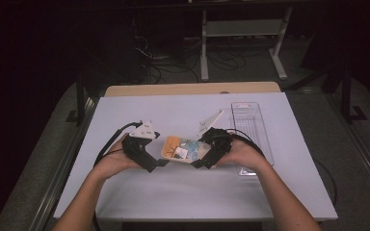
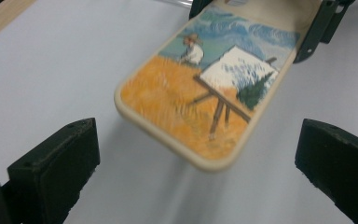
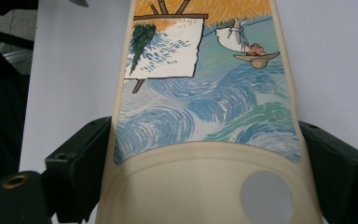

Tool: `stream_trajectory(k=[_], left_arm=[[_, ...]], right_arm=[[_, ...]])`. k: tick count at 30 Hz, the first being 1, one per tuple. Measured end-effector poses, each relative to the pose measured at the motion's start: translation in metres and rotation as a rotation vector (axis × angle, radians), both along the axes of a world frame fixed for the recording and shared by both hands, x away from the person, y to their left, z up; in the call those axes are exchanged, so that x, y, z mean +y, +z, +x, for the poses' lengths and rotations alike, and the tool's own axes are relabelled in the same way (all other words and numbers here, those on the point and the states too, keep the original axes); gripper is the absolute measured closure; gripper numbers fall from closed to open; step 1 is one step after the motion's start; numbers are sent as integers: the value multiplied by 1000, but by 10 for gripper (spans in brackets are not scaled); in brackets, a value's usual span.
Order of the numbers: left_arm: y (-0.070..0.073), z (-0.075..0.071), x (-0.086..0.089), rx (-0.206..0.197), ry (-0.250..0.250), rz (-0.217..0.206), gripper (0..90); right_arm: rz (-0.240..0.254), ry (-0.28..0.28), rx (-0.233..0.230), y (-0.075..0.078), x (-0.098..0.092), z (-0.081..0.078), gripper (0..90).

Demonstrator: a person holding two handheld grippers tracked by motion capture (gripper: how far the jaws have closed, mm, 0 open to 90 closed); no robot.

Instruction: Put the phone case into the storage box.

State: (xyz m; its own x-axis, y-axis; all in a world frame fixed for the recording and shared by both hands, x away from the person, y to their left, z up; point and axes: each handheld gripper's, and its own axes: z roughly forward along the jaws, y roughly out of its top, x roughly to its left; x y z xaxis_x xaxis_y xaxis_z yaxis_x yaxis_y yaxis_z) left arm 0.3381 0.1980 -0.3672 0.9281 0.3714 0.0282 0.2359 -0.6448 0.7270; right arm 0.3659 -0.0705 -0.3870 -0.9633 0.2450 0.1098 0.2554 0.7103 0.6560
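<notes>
The right tool (image 1: 203, 162) pinches the phone case (image 1: 183, 149); the left tool (image 1: 158, 163) stands spread, its grip not yet taken.

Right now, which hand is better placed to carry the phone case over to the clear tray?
Right. The right gripper already clamps the phone case by its edges, and the clear tray lies on that side. The left gripper stands open, short of the case's free end, so it would probably need a fresh grip.

Left tongs (image 1: 160, 162) gape wide (pads bare), right tongs (image 1: 200, 162) clamped, forearms converging inward.
</notes>
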Motion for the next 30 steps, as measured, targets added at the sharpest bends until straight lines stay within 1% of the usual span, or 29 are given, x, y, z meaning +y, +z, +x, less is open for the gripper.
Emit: stream_trajectory(k=[2, 4, 7, 9, 10, 13, 14, 15, 16, 19, 20, 24, 25, 26, 27, 29, 30], left_arm=[[-3, 0, 3, 4, 25, -7, 0], [-6, -3, 6, 7, 57, -21, 0], [-12, -8, 11, 13, 89, -20, 0], [-15, -10, 15, 13, 98, -19, 0], [-18, -12, 16, 23, 122, -45, 0], [-23, -16, 21, 17, 168, -68, 0], [-25, -17, 23, 13, 188, -64, 0], [-27, -18, 23, 13, 205, -71, 0], [-28, -19, 25, 13, 214, -66, 0], [-33, -21, 27, 14, 244, -73, 0], [-34, -22, 27, 19, 252, -67, 0], [-38, -24, 26, 1, 288, -95, 0], [-39, -24, 26, 10, 297, -114, 0], [-39, -24, 25, 9, 306, -123, 0], [-40, -24, 25, -1, 309, -127, 0], [-42, -24, 24, 1, 312, -134, 0], [-43, -25, 23, -5, 311, -133, 0]], right_arm=[[6, -19, -2, 0, -2, 2, 108], [12, -31, 7, 1, -4, 3, 108], [20, -54, 3, 1, -6, 3, 108], [21, -64, 5, 1, -7, 4, 108], [20, -66, 7, 1, -7, 4, 108], [27, -76, 14, 1, -8, 4, 108], [30, -82, 22, 1, -8, 4, 107], [32, -84, 19, 0, -8, 4, 107], [34, -89, 22, 0, -8, 4, 107], [46, -107, 39, -1, -7, 4, 107], [46, -111, 32, -1, -7, 5, 107], [42, -139, 54, -2, -6, 4, 107], [39, -152, 56, -2, -6, 4, 107], [37, -164, 65, -3, -5, 3, 107], [37, -175, 74, -3, -5, 3, 107], [38, -190, 84, -4, -4, 3, 107], [35, -192, 77, -4, -5, 3, 106]])
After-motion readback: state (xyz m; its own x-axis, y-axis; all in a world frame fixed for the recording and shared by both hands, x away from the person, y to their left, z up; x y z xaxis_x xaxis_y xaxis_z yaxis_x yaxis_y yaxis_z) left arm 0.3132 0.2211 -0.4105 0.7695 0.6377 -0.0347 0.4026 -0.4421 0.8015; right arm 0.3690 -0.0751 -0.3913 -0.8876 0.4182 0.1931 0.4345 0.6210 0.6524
